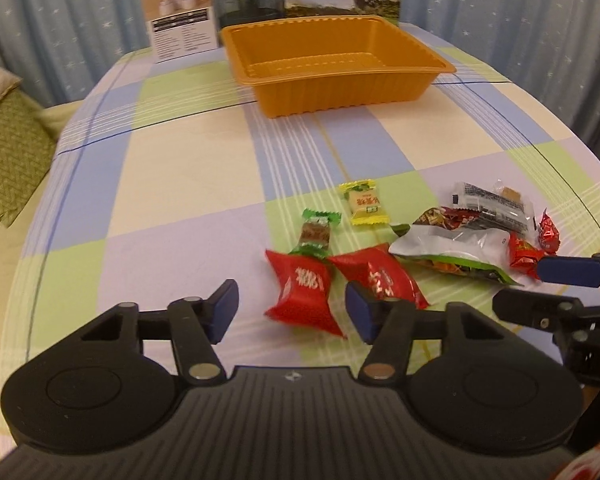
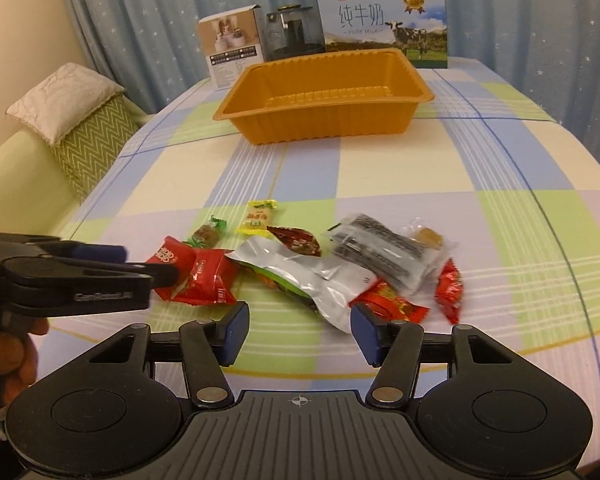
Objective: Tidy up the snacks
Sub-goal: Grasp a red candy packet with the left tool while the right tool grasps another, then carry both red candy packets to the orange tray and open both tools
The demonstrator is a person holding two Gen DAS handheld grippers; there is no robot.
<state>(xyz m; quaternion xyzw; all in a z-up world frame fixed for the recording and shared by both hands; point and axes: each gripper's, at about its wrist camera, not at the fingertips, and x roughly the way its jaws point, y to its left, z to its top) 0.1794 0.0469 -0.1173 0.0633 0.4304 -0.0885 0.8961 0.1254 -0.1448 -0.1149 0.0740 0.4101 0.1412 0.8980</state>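
Observation:
Several wrapped snacks lie in a loose heap on the checked tablecloth. My left gripper is open just above the cloth, with a red packet between its blue pads and a gap at the left pad. A second red packet lies under its right fingertip. My right gripper is open, low over the near end of a silver and green pouch, not pressing on it. A clear and black packet and small red candies lie to the right. The orange tray stands further back with nothing in it.
A milk carton box, a glass jar and a small box stand behind the tray. A sofa with a cushion is left of the table. Curtains hang behind. A green candy and a yellow candy lie apart.

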